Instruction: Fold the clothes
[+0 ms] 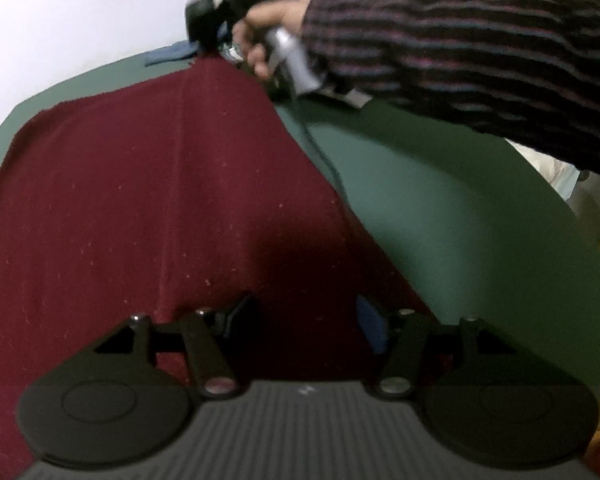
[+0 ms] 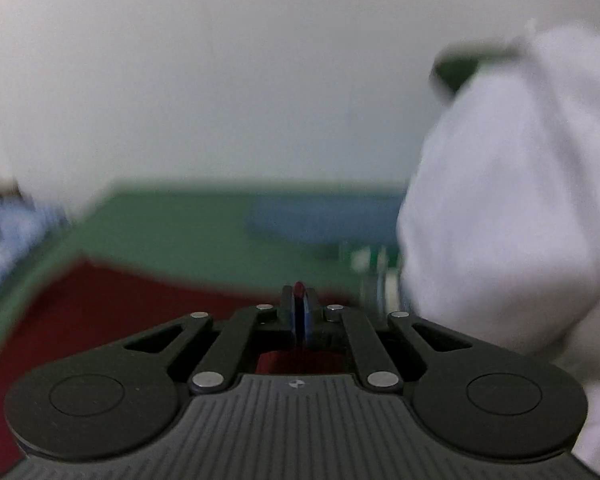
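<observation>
A maroon cloth (image 1: pixel 140 200) lies spread on the green table (image 1: pixel 440 200). My left gripper (image 1: pixel 304 320) stands open low over the cloth's near edge, its fingers apart and not pressing on the fabric. At the far end my right gripper (image 1: pixel 206 50) pinches the cloth's far corner and lifts it into a peak; a hand (image 1: pixel 268 28) holds that tool. In the right wrist view the right gripper (image 2: pixel 299 304) is shut, with a tip of the maroon cloth (image 2: pixel 299 289) showing between its pads. More of the cloth spreads below to the left.
A striped sleeve (image 1: pixel 460 48) crosses the upper right above the table. A blue cloth (image 2: pixel 324 216) lies at the back near the wall. A white garment (image 2: pixel 500 220) bulks on the right. A thin cable (image 1: pixel 324 156) runs over the green table (image 2: pixel 172 232).
</observation>
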